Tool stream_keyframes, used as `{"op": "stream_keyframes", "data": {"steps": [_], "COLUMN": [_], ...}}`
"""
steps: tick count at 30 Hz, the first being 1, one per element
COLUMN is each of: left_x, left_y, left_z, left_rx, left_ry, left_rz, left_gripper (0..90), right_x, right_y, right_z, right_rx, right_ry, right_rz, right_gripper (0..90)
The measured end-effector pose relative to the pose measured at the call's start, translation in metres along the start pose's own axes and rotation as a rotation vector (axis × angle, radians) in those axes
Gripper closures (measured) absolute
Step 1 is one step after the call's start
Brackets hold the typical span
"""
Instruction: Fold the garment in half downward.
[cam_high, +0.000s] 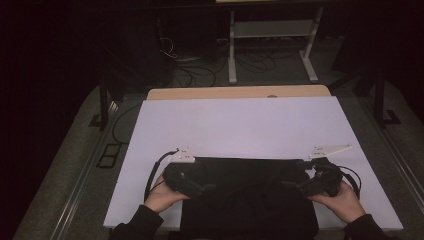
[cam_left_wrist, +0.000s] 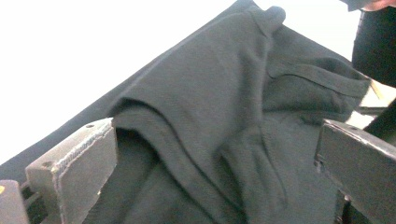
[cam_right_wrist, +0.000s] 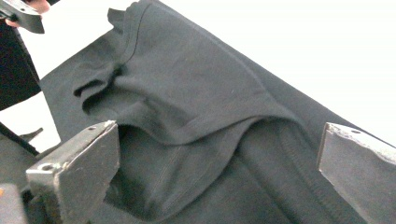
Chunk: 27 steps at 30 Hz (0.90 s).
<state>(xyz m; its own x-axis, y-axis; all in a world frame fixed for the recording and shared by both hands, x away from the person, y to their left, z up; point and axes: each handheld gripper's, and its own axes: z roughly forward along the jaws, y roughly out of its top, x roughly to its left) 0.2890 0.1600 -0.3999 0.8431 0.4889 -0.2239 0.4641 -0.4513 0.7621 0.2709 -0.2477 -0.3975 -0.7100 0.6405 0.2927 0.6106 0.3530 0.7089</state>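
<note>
**Both grippers wide over the dark garment**

The black garment (cam_high: 248, 197) lies at the white board's (cam_high: 240, 125) near edge. Left gripper (cam_high: 209, 188) and right gripper (cam_high: 289, 185) gape, holding nothing. Gripper views reveal folds and a stitched hem (cam_right_wrist: 201, 135).

A black folded cloth garment (cam_high: 248, 197) lay at the near edge of a white rectangular board (cam_high: 240, 122). The left gripper (cam_high: 203, 189) and right gripper (cam_high: 293, 186) hovered over its two sides, jaws pointing inward, each held in a hand.

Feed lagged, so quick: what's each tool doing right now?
Left tool: open, holding nothing, over the black garment.
Right tool: open, holding nothing, over the same garment.
</note>
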Motion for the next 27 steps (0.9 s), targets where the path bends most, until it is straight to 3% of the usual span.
{"op": "stream_keyframes", "data": {"steps": [5, 10, 16, 27], "left_x": [0.007, 0.01, 0.017, 0.043], "left_y": [0.003, 0.005, 0.01, 0.017], "left_z": [-0.003, -0.009, -0.02, -0.018], "left_rx": [-0.006, -0.023, -0.059, -0.027], "left_ry": [0.012, 0.03, 0.052, 0.085], "left_rz": [0.0, 0.011, -0.005, -0.022], "left_gripper": [0.0, 0.0, 0.0, 0.0], "right_x": [-0.006, -0.016, -0.025, -0.046], "right_y": [0.004, 0.006, 0.006, 0.012], "right_z": [-0.003, -0.009, -0.016, -0.02], "right_rx": [-0.017, -0.036, -0.042, -0.029], "right_ry": [-0.001, -0.021, -0.038, -0.058], "right_rz": [-0.017, -0.004, 0.006, 0.016], "right_gripper": [0.0, 0.0, 0.0, 0.0]}}
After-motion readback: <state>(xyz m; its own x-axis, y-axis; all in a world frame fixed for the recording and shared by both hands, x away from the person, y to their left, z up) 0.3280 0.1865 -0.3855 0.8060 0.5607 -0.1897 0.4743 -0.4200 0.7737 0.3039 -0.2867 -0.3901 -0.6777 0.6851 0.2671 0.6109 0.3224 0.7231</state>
